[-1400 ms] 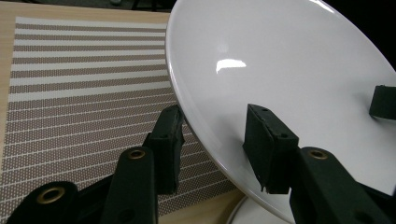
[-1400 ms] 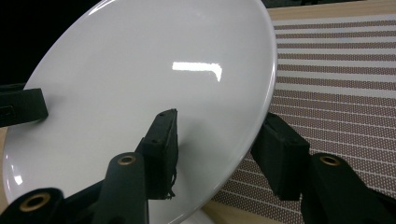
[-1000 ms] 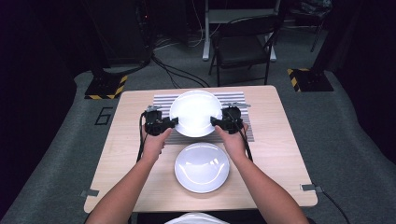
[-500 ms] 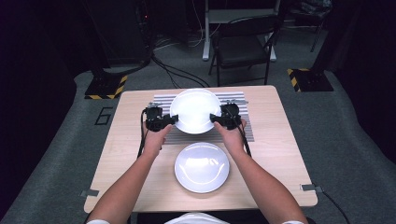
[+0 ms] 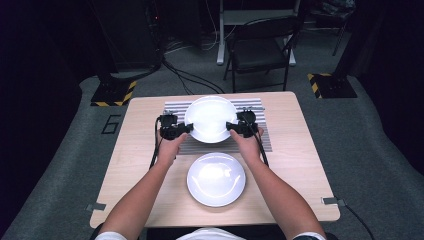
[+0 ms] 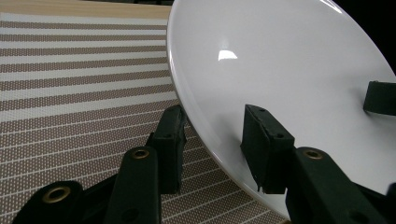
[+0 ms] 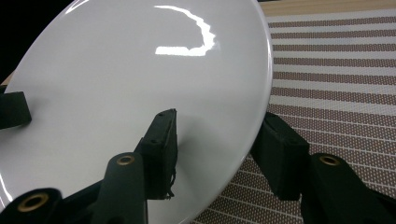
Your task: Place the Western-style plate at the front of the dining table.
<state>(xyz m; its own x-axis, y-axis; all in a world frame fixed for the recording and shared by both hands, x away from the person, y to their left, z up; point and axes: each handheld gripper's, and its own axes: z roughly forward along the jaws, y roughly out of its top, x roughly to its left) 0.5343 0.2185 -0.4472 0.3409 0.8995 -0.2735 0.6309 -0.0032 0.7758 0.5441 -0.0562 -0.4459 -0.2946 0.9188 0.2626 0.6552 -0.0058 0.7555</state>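
Upper white plate (image 5: 210,119) held between the two claws above the striped placemat (image 5: 260,131) at the far half of the table (image 5: 300,165). Left claw (image 5: 184,129) clamped on the plate's left rim, one jaw over, one under. Right claw (image 5: 233,127) clamped likewise on the right rim. Second white plate (image 5: 216,179) lies on the table nearer the person, apart from both claws

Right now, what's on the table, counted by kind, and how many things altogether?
White plates: 2, the held plate gripped at its rim by the left gripper and the right gripper, and the near plate.
Striped placemats: 1, the placemat.
Total: 3
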